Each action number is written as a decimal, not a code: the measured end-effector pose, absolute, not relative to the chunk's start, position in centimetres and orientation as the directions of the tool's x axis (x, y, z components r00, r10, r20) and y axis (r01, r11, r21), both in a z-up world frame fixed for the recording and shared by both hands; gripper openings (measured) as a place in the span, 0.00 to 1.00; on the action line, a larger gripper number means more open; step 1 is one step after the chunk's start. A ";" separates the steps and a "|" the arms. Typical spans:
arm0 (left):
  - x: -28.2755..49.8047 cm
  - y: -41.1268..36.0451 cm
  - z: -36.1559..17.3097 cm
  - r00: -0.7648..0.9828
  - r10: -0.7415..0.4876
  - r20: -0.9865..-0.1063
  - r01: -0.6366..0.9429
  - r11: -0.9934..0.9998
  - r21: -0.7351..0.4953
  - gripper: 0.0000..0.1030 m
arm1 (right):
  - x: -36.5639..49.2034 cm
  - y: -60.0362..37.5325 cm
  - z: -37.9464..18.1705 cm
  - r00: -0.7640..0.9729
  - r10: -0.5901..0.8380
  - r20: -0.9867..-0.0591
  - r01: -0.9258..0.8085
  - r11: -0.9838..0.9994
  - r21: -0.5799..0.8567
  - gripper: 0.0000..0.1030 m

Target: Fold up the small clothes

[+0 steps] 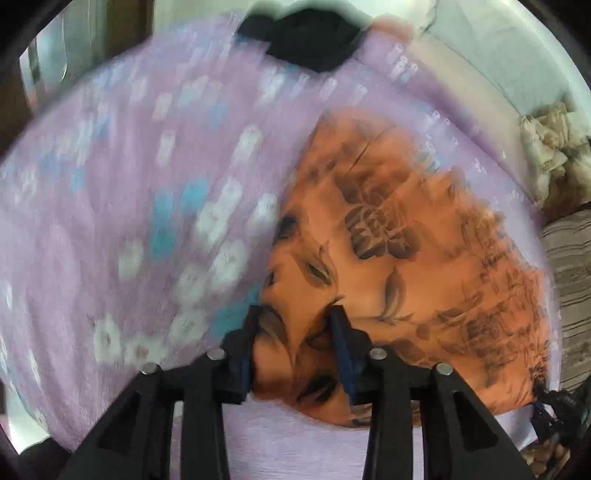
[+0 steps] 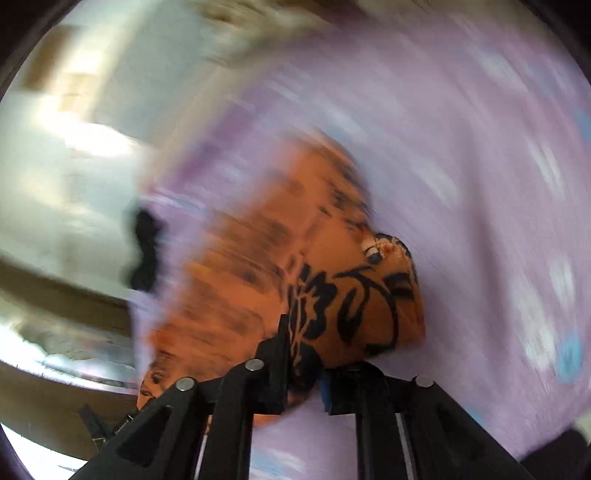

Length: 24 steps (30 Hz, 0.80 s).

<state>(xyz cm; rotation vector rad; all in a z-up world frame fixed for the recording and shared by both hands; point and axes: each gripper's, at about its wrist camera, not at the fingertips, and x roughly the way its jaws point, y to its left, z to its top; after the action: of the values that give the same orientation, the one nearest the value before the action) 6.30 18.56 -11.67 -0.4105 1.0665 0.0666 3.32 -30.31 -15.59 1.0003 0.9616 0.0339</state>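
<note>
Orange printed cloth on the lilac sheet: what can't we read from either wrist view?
- Orange printed cloth, left wrist view: garment type unclear; near edge hidden behind left gripper.
- Right wrist view: cloth print mostly smeared by motion blur; right gripper covers the pinched fold.
- Black item: blurred, cropped at top.

Lilac bedsheet [image 1: 110,221] with white and blue flower print fills both views; pale wall [image 1: 498,62] upper right, striped cushion [image 1: 569,280] right edge, brown wooden furniture [image 2: 55,295] left, bright daylight.
</note>
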 end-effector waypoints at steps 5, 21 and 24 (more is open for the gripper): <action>6.6 22.8 -7.0 0.596 -0.171 -0.784 -0.244 0.893 -0.379 0.54 | 1.6 -32.7 -12.0 0.649 0.332 -0.684 0.359 0.659 0.661 0.62; 19.4 18.4 -10.1 0.466 -0.192 -0.864 -0.078 0.964 -0.256 0.47 | 19.9 -29.2 -8.8 0.546 0.164 -0.821 0.068 0.969 0.239 0.56; 20.1 18.2 -10.9 0.443 -0.180 -0.878 -0.086 0.967 -0.242 0.26 | 21.8 -28.9 -10.9 0.497 0.144 -0.856 0.083 0.974 0.212 0.30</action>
<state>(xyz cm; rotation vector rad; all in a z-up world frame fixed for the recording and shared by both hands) 20.14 18.20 -10.87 -0.2669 1.1140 -0.0596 21.82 -28.87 -10.94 0.2374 1.0530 0.0373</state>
